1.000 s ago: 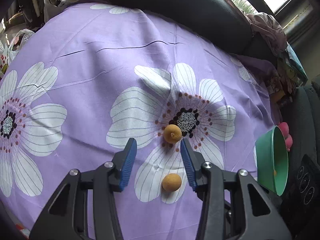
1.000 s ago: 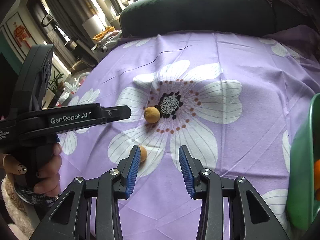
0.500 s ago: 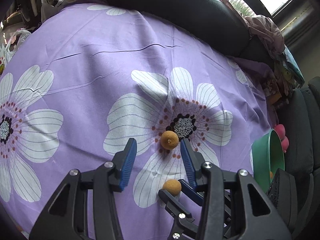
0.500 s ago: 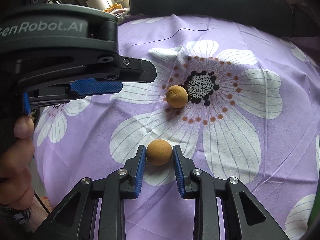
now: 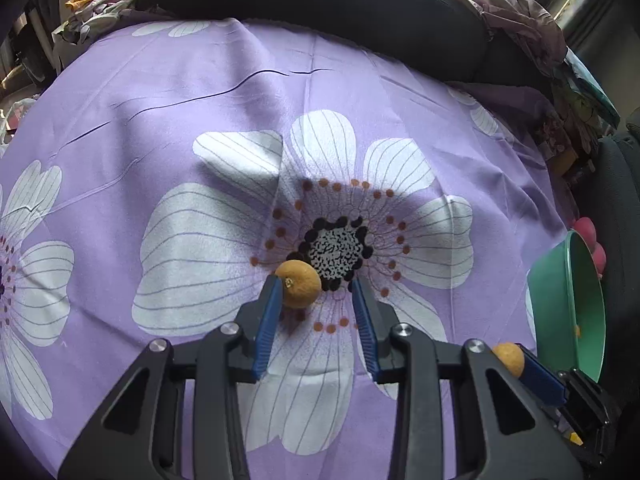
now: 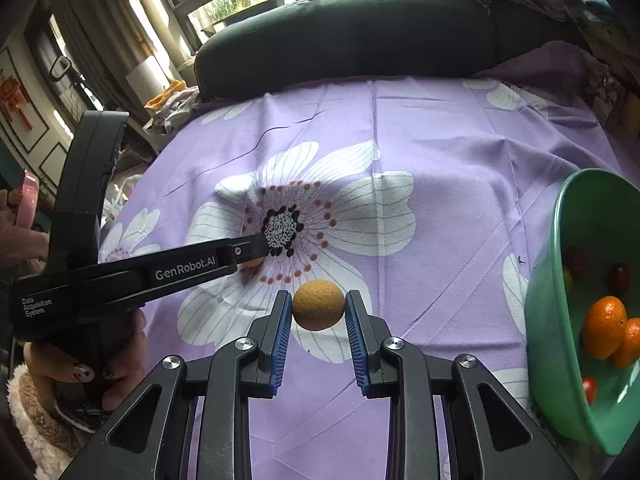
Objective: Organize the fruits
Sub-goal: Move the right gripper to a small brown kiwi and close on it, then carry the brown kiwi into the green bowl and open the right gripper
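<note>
Where left gripper (image 6: 256, 252) crosses right-wrist view, its tip hides most of second longan (image 6: 253, 261); only sliver shows. Bowl contents barely visible in left-wrist view. Green bowl (image 6: 560, 280), tilted at right edge, cut off by frame: holds oranges (image 6: 604, 327), dark red fruits (image 6: 618, 278), small red one (image 6: 589, 389). Right gripper (image 6: 318, 309) clenched on held longan (image 6: 318, 305), frame centre. Left gripper jaws spread, released; second longan touching left pad. Purple flowered cloth (image 5: 320, 100); black cushion (image 6: 340, 36) upper frame, windows behind.
</note>
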